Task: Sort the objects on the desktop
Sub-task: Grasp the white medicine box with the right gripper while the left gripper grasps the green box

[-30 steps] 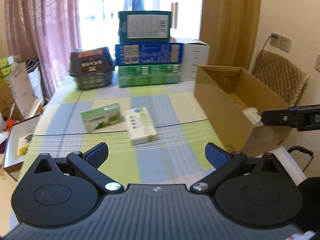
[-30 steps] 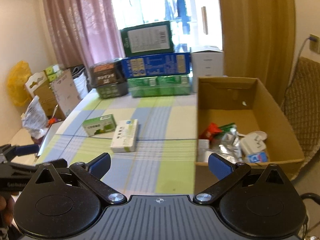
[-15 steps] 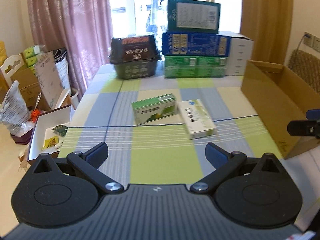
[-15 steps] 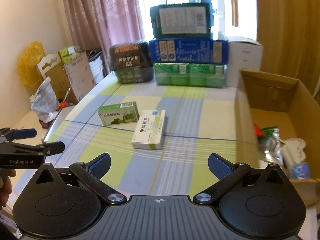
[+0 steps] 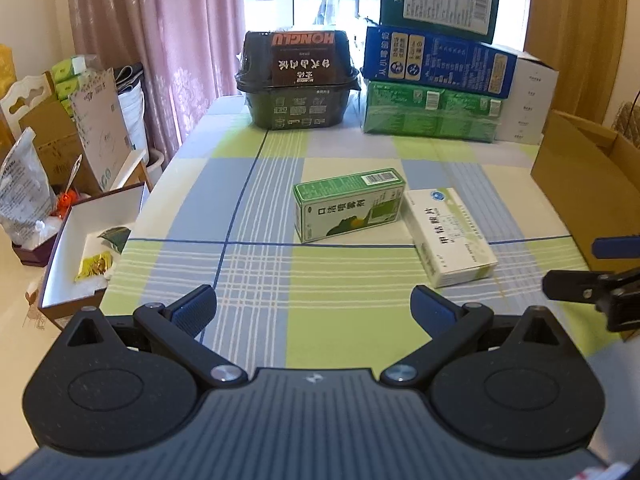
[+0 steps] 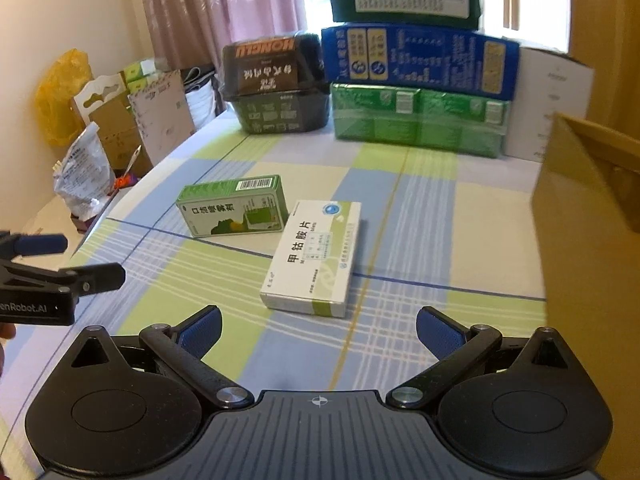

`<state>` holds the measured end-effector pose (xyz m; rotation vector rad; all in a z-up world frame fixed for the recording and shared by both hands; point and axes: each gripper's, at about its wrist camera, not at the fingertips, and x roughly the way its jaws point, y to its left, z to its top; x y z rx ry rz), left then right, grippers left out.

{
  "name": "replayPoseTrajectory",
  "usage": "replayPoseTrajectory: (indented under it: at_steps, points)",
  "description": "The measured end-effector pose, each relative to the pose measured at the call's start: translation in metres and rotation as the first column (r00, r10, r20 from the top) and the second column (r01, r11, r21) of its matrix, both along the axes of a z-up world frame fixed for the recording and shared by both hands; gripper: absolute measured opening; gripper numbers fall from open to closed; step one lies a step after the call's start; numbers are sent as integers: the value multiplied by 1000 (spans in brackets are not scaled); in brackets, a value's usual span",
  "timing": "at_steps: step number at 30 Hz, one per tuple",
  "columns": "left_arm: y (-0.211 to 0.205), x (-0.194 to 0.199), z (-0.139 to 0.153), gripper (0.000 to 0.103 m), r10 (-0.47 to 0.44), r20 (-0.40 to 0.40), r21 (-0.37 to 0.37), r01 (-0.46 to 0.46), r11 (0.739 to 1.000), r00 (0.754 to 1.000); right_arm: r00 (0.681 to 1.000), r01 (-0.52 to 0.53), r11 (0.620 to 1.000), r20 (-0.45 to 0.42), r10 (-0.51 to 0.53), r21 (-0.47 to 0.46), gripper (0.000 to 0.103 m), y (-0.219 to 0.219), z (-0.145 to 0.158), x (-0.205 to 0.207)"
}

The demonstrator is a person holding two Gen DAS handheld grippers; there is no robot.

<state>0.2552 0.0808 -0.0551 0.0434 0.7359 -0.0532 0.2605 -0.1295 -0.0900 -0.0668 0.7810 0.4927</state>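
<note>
Checked cloth (image 5: 256, 280) is lying under both grippers. Left gripper (image 5: 314, 312) is hovering with jaws spread wide and nothing between them; green box (image 5: 348, 204) is lying ahead of it, white box (image 5: 450, 236) ahead to its right, touching the green one. Right gripper (image 6: 318, 330) is hovering likewise released, white box (image 6: 316, 254) just ahead, cardboard box (image 6: 580, 216) on its right.

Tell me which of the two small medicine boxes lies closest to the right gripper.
The white box, lying flat just ahead of the right gripper; the green box sits farther back, to its left.
</note>
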Motion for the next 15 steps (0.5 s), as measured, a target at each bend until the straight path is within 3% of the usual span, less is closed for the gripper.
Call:
replayPoseTrajectory:
  at_steps: [5, 10, 15]
  points:
    - [6, 24, -11, 102, -25, 6, 34, 25, 999, 1000, 1000, -29, 999, 4, 29, -25, 101, 14, -15, 20]
    - [17, 46, -24, 101, -17, 3, 19, 17, 1000, 1000, 1000, -20, 1000, -8, 20, -15, 100, 20, -26, 41]
    - [17, 60, -38, 101, -70, -7, 35, 71, 997, 997, 1000, -20, 1000, 3, 20, -22, 99, 31, -35, 53]
